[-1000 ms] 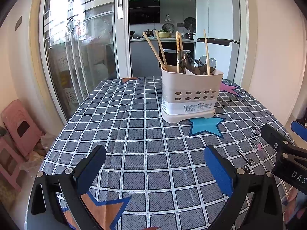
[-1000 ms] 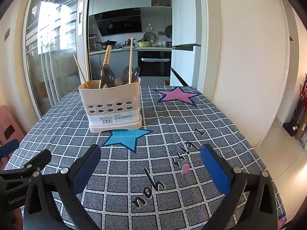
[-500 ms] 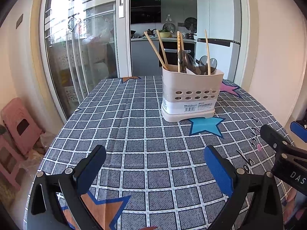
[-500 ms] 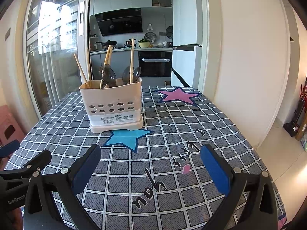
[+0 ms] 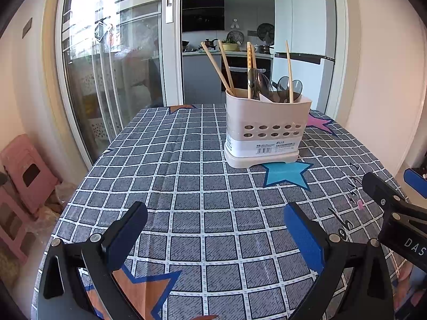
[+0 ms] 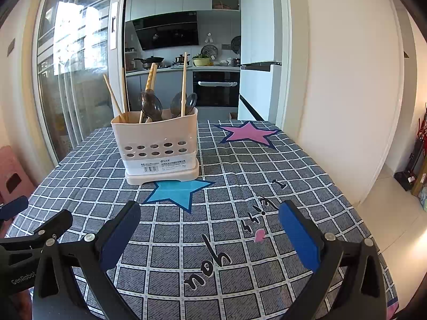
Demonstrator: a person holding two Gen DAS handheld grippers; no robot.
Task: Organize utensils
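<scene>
- While both tools hang low over the near end of the table, the left gripper [image 5: 214, 233] has its blue pads spread wide, with only checked cloth showing between them.
- Likewise the right gripper [image 6: 209, 230] stands wide apart, gripping nothing; the printed lettering on the cloth shows in the gap.
- From the left camera, the right gripper shows at the right edge; from the right camera, the left gripper [image 6: 16, 221] pokes in at the lower left, so the two sit side by side.
- Farther along the table stands the cream utensil holder [image 5: 267, 130] [image 6: 157, 146], upright on its base, well apart from both grippers and ahead of them.
- Its front wall has two rows of round holes and a white label with a barcode beneath.
- Its base touches the top tip of a blue star [image 5: 287, 172] [image 6: 177, 189] printed on the tablecloth [image 5: 186, 186] [image 6: 267, 176].
- Wooden chopsticks [image 5: 225, 68] [image 6: 184, 85] rise out of it: two lean to the left in the left end, others stand nearly upright towards the middle and right.
- Dark translucent spoons [image 5: 289, 88] [image 6: 152, 104] stand among them, bowls up, just above the rim.
- A pink star [image 6: 249, 133] is printed on the cloth behind and to the right of the holder.
- Pink stools [image 5: 24, 173] sit on the floor by the glass sliding door, left of the table.
</scene>
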